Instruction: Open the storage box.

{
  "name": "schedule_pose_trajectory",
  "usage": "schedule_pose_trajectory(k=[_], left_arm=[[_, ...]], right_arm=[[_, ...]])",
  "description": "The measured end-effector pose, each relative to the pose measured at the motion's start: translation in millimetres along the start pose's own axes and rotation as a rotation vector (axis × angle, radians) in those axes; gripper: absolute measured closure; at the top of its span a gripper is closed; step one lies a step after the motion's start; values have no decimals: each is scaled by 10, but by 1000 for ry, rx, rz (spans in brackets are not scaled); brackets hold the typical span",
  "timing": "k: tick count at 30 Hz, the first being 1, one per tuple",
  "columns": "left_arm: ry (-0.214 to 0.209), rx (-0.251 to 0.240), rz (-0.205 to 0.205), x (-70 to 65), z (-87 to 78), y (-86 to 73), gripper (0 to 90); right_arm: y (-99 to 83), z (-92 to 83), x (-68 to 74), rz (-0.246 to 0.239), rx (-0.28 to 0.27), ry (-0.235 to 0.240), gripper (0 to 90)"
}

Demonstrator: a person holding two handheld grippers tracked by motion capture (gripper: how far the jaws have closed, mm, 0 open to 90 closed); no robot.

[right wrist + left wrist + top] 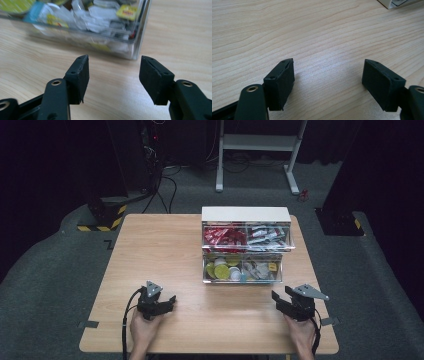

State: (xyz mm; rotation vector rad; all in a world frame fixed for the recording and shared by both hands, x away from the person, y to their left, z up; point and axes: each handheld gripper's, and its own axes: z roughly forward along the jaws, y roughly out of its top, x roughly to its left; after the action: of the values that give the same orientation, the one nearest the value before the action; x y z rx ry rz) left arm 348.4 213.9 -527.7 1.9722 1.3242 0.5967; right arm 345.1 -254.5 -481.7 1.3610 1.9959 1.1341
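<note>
Both tongs are standing open and empty: the right gripper (113, 77) is aiming at the clear drawer box (105, 32) just ahead, likely to reach it, while the left gripper (328, 82) is waiting over bare table (312, 30).

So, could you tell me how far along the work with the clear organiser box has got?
Nothing looks done yet: the clear organiser box sits at the table's far side, its compartments full of packets. In hand: the right gripper is open, empty, and faces its lower front corner. The left gripper is open over bare wood. Reaching and handling remain.
</note>
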Motion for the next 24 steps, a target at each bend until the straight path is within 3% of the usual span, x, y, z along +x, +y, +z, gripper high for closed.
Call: schedule_pose_trajectory(k=[8,16,24], left_arm=[[1,0,1,0,0,0,263],[1,2,3,1,-1,0,262],[0,2,4,1,-2,0,261]], right_arm=[[133,-92,70,-11,-58,24,378],[265,-136,93,-8,-79,66,435],[417,-212,96,-23,-114,67,467]])
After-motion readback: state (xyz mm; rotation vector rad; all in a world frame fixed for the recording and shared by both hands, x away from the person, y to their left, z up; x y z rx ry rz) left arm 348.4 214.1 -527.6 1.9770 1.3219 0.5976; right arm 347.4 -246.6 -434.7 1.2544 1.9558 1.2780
